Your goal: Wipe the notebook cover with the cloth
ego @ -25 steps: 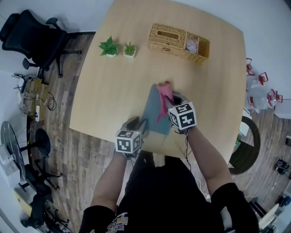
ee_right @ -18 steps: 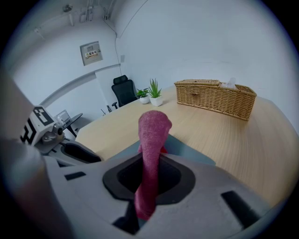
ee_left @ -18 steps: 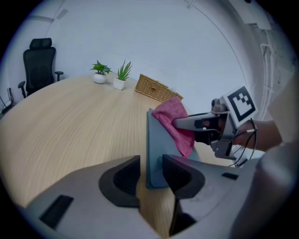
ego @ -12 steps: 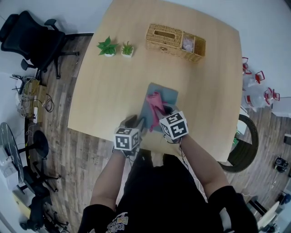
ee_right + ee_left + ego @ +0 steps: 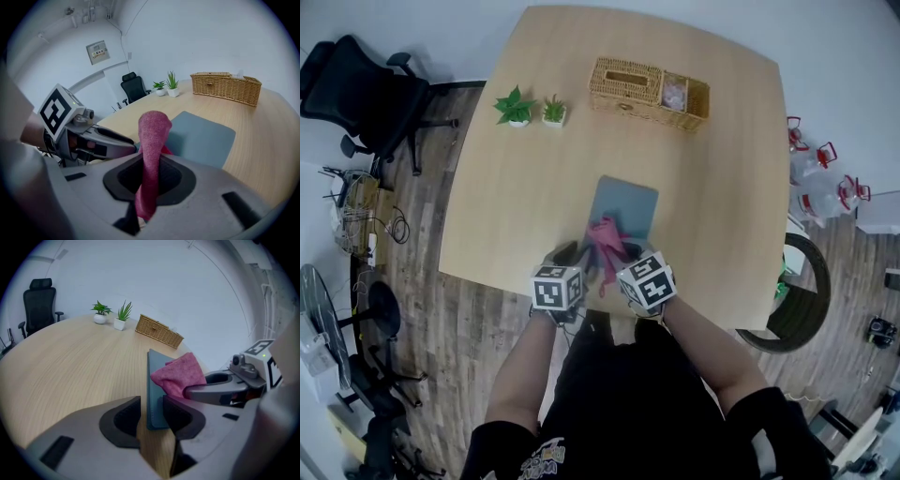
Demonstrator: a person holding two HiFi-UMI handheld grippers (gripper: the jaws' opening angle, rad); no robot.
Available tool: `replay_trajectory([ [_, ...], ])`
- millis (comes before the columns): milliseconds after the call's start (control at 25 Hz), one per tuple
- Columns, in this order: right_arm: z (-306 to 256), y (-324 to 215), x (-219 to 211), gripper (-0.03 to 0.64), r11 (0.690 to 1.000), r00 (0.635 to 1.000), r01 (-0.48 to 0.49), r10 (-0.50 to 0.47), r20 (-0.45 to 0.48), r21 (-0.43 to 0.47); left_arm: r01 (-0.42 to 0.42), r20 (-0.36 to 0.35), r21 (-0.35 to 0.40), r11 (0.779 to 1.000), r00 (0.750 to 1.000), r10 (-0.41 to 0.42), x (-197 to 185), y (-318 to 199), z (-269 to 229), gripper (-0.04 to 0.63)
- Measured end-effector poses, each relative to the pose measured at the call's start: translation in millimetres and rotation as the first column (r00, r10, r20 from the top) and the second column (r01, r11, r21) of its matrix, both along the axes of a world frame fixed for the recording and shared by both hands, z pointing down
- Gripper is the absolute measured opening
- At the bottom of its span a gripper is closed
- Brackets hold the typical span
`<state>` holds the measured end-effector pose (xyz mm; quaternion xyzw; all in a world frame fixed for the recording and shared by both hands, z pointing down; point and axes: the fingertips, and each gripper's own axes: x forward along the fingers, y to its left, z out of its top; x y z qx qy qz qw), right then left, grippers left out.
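A blue-grey notebook (image 5: 630, 202) lies flat on the wooden table (image 5: 516, 206). My right gripper (image 5: 614, 262) is shut on a pink cloth (image 5: 605, 234); the cloth rests on the notebook's near end. In the right gripper view the cloth (image 5: 152, 136) stands up between the jaws of the right gripper (image 5: 149, 173), with the notebook (image 5: 201, 138) beyond it. My left gripper (image 5: 581, 258) sits at the notebook's near left corner. The left gripper (image 5: 151, 411) has its jaws apart, straddling the notebook (image 5: 154, 385) edge, with bare wood showing by the left pad. The cloth (image 5: 180, 376) lies just ahead.
A wicker basket (image 5: 647, 92) stands at the table's far side, two small potted plants (image 5: 530, 108) to its left. A black office chair (image 5: 366, 89) is on the floor at left, a dark round seat (image 5: 806, 300) at right. The table's near edge runs below the grippers.
My right gripper has dragged the pink cloth along the notebook cover toward me, from the far end to the near end. The left gripper has kept its place.
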<state>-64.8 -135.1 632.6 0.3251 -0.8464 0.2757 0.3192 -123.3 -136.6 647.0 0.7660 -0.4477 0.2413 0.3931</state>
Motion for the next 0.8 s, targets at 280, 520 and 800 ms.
replay_trajectory([
  [280, -1, 15, -8, 0.058, 0.996, 0.997, 0.019, -0.012, 0.082, -0.087, 0.000, -0.005, -0.003, 1.000, 1.000, 0.000, 1, 0, -1, 0.141],
  [520, -7, 7, -13, 0.058, 0.990, 0.984, -0.016, 0.040, 0.171, -0.140, 0.000, -0.012, -0.010, 1.000, 1.000, 0.000, 0, 0, -1, 0.138],
  [800, -3, -8, -29, 0.058, 0.994, 0.992, 0.029, -0.016, 0.123, -0.106, 0.001, -0.025, -0.024, 1.000, 1.000, -0.002, 0, -1, -1, 0.130],
])
